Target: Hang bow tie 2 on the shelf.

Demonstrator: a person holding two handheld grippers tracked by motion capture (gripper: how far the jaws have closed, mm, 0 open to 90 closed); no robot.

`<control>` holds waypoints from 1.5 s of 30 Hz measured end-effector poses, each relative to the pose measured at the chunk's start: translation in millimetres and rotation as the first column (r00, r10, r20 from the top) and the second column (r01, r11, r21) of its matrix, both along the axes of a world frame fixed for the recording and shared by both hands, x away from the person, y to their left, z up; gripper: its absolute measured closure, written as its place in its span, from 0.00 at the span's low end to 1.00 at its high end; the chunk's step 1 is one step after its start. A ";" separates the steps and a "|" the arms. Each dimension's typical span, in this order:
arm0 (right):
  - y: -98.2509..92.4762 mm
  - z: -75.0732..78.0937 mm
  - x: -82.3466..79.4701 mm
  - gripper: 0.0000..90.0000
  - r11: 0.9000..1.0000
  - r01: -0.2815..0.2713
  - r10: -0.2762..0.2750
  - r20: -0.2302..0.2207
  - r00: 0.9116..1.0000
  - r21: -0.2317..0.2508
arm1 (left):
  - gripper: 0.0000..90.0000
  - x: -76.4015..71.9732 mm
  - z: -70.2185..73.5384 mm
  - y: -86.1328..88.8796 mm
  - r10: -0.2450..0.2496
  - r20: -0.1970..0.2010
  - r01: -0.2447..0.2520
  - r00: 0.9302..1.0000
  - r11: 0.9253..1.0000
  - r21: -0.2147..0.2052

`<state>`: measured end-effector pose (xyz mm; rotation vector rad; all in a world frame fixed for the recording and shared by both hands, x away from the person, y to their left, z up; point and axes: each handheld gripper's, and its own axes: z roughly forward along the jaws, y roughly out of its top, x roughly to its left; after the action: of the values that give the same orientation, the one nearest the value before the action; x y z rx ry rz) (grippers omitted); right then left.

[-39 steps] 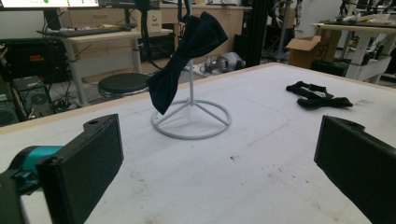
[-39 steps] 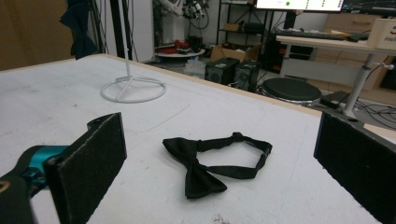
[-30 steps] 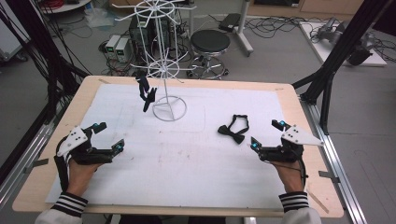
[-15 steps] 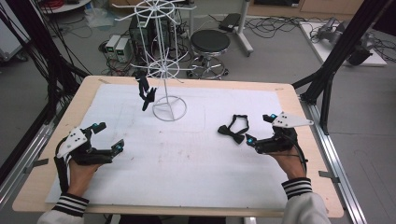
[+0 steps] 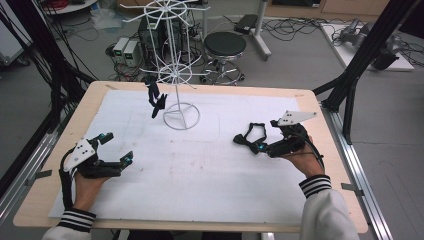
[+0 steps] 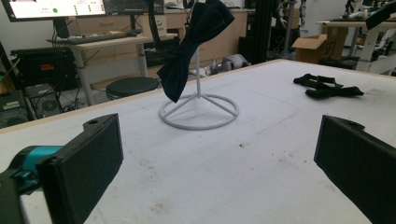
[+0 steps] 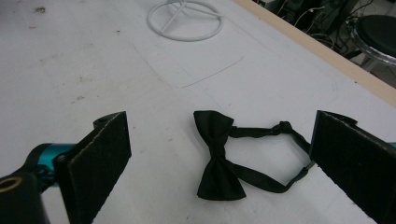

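The bow tie [image 7: 218, 158] lies flat on the white counter [image 5: 200, 190], its strap looped out to one side, just ahead of my right gripper [image 5: 260, 146]. I've got that gripper's fingers [image 7: 95, 163] spread wide and low so they can straddle the knot. The other bow tie [image 5: 156, 99] already hangs on the wire stand [image 5: 177, 75], which I judge is where this one goes. My left gripper [image 5: 116, 149] rests apart near the counter's edge, fingers [image 6: 84, 163] open, out of the way.
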<state>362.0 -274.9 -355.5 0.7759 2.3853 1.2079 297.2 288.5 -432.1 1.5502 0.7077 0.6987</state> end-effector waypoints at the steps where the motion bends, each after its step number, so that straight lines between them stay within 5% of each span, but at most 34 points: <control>1: 1.2 -1.0 1.9 0.05 1.000 0.000 0.000 -0.008 1.000 -0.003 | 0.02 0.0 -1.1 -0.8 0.000 0.001 0.000 1.000 1.000 0.004; 16: 13.1 -3.3 27.4 0.05 0.989 -0.046 0.034 -0.087 0.996 -0.139 | 0.02 2.3 -10.0 -2.2 0.004 -0.007 -0.004 1.000 1.000 0.001; 30: 23.6 -13.7 44.9 0.06 0.984 -0.061 0.037 -0.146 0.989 -0.168 | 0.02 0.4 -16.1 -6.2 0.010 -0.006 -0.010 1.000 1.000 -0.009; 41: 29.8 -31.1 57.4 0.08 0.977 -0.068 0.022 -0.225 0.974 -0.201 | 0.02 -1.4 -18.7 -7.7 0.013 0.000 -0.013 1.000 1.000 -0.007; 45: 31.9 -35.7 60.6 0.16 0.970 -0.098 0.041 -0.246 0.968 -0.222 | 0.02 -1.8 -19.1 -7.7 0.017 0.003 -0.016 1.000 1.000 -0.014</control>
<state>422.6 -243.0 -391.2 0.8062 2.7102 0.8769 295.5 280.8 -451.1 1.5314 0.7225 0.7067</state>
